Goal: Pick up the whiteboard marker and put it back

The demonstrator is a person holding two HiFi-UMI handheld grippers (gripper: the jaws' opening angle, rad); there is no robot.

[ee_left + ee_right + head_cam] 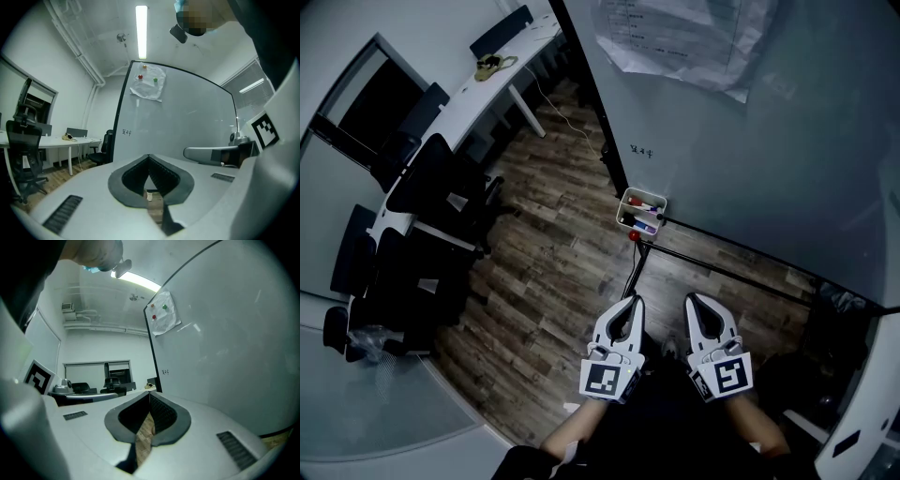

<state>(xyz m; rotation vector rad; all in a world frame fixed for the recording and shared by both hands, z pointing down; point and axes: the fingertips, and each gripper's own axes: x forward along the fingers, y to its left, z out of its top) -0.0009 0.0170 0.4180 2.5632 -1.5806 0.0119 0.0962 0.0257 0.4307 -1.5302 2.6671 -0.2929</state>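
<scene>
Lower centre of the frame: left gripper [628, 309] and right gripper [698, 307] are held side by side, both clenched empty, tips toward the marker tray [641, 211].

Open brown wood-plank floor [553, 272] stretches from the white left gripper [630, 305] and white right gripper [696, 303] up to the small white box-shaped marker tray [622, 208]. The tray hangs at the bottom corner of a large pale whiteboard [769, 159], which walls off the right side. The board's thin black lower frame rail [741, 249] crosses beside the tray. Black office chairs [431, 234] crowd the left, well apart from the tray.
</scene>
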